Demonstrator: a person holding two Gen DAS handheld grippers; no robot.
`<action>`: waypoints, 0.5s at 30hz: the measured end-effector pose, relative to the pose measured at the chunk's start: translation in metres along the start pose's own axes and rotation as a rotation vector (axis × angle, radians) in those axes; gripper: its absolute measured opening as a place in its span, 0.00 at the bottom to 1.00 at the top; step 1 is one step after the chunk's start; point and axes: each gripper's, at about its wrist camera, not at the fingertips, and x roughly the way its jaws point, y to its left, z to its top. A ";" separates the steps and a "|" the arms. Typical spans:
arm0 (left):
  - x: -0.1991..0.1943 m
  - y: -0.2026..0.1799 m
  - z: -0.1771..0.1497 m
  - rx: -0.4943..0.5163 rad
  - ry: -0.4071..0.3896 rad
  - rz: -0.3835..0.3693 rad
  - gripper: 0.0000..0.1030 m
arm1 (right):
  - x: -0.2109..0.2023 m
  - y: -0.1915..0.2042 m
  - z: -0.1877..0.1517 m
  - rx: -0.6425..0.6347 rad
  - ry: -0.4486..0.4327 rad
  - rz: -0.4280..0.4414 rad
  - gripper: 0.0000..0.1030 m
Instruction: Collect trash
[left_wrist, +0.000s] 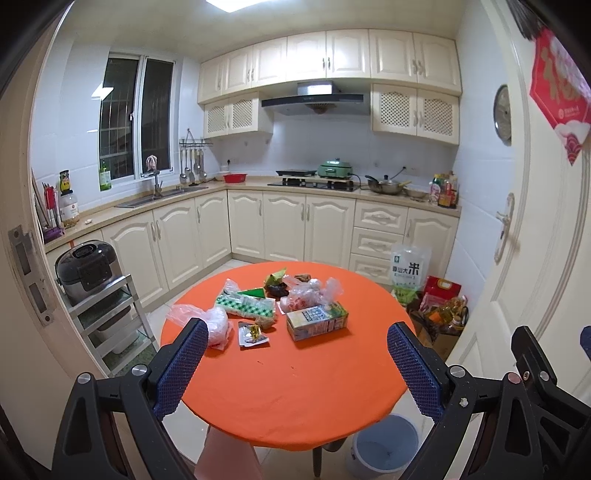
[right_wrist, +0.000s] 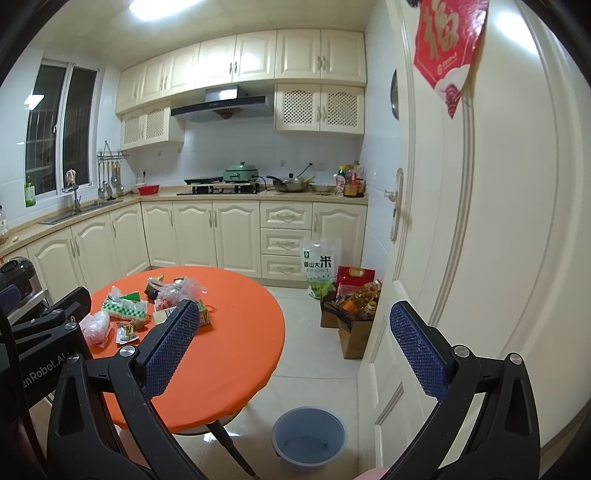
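Two handheld grippers, both with jaws spread wide and nothing between them.

The left gripper (left_wrist: 297, 360) is level and points forward, its blue textured pads (left_wrist: 181, 365) far apart on black arms with silver bolts. The right gripper (right_wrist: 295, 349) is in the same pose, with its own blue pads (right_wrist: 419, 350) just as far apart. Each shows at the edge of the other's view (the right one at the left camera's far right, the left one at the right camera's far left), so the two are side by side and close together.
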 end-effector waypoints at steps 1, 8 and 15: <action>0.000 0.000 0.000 0.001 -0.002 0.001 0.93 | -0.001 0.000 0.000 -0.001 -0.002 -0.002 1.00; -0.002 0.000 -0.001 0.004 -0.005 0.009 0.93 | -0.006 0.002 -0.002 0.000 -0.012 -0.016 1.00; -0.007 -0.002 -0.005 0.009 -0.016 -0.004 0.93 | -0.011 -0.003 -0.001 0.012 -0.019 -0.011 1.00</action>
